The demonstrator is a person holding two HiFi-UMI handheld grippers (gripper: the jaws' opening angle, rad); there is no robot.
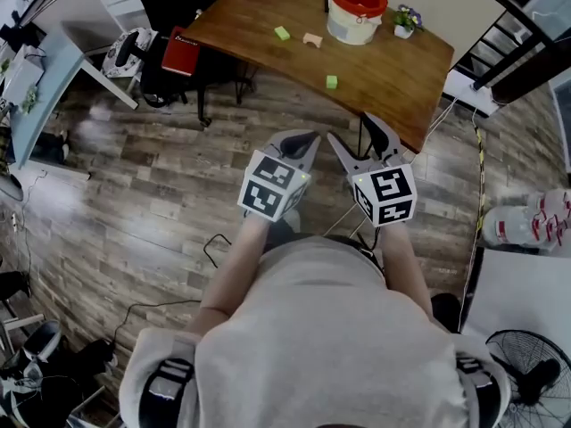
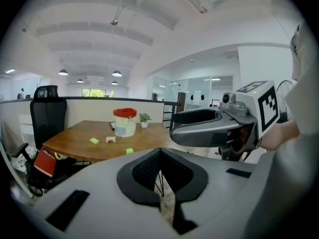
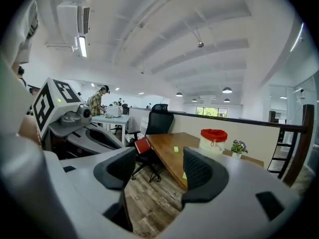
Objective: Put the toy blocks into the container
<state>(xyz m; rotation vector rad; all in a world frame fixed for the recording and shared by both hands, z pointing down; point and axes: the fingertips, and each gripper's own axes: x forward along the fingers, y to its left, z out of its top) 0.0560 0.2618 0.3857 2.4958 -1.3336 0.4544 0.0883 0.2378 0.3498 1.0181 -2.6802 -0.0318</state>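
Observation:
On the wooden table (image 1: 393,78) stands a white container with a red liner (image 1: 357,12), also visible as the container (image 2: 124,122) and the container (image 3: 213,139). Two green blocks (image 1: 282,33) (image 1: 331,81) and a tan arch block (image 1: 311,40) lie on the tabletop in front of it. Both grippers hang over the floor, short of the table's near edge. My left gripper (image 1: 299,143) is shut with nothing in it; its pads meet in the left gripper view (image 2: 160,169). My right gripper (image 1: 364,143) stands open and empty (image 3: 157,176).
A small potted plant (image 1: 406,20) sits right of the container. A black office chair (image 1: 169,7) and a red bag (image 1: 181,50) stand at the table's left end. Cables cross the wooden floor; a fan (image 1: 526,373) is at the lower right, a white desk (image 1: 53,69) at the left.

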